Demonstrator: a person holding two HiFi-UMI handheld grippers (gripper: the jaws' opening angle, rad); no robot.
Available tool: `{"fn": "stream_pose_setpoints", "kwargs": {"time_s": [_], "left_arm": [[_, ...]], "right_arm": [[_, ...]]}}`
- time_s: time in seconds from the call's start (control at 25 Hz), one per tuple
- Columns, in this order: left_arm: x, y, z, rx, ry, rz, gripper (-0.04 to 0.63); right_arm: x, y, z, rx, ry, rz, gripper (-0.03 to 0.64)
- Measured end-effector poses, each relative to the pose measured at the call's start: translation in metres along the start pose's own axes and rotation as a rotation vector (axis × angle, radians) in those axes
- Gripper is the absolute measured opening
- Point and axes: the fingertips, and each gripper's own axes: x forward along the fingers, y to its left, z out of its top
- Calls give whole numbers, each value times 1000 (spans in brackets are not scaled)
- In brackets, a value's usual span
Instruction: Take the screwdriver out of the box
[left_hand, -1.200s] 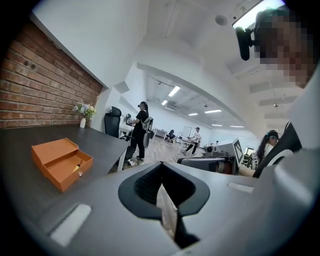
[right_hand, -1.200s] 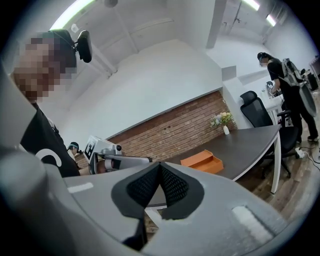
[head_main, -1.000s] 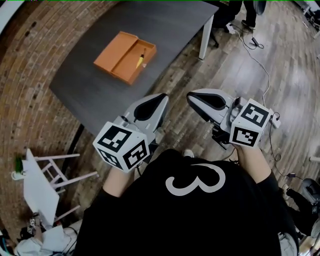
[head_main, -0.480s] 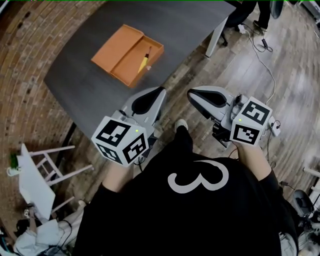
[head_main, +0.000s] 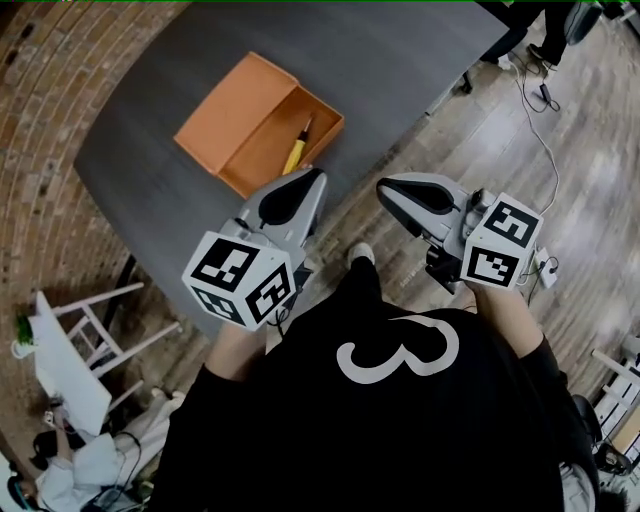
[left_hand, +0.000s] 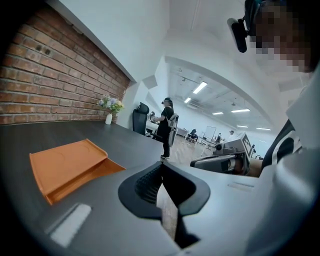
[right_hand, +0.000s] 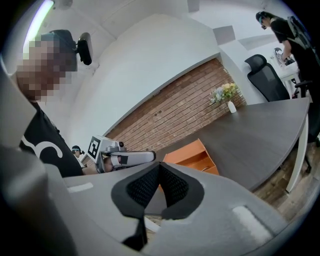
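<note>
Bright ceiling strips (left_hand: 200, 87) light the room, shadows are soft, the head view looks dimmer, and fisheye distortion bends and darkens every view's edges.

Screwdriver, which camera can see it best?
The head view: the yellow screwdriver lies plainly inside the open orange box. The left gripper view shows only the box's outside. The right gripper view shows the box, but its inside is too small to read.
</note>
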Motion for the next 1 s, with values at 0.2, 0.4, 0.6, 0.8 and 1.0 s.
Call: {"fn": "stream_pose_setpoints", "kwargs": {"time_s": [0.2, 0.4, 0.6, 0.8, 1.0], "left_arm": [[20, 37, -3, -16, 58, 36, 55], [43, 78, -7, -27, 124, 76, 81], [61, 111, -18, -35, 202, 101, 124], [71, 119, -42, -49, 286, 110, 172], [82, 126, -63, -63, 358, 123, 192]], "right_arm": [[19, -27, 4, 26, 47, 19, 2], [41, -56, 18, 49, 85, 34, 2], [56, -73, 29, 59, 92, 42, 2], [55, -72, 24, 70, 93, 55, 2], [54, -77, 18, 84, 100, 59, 2]]}}
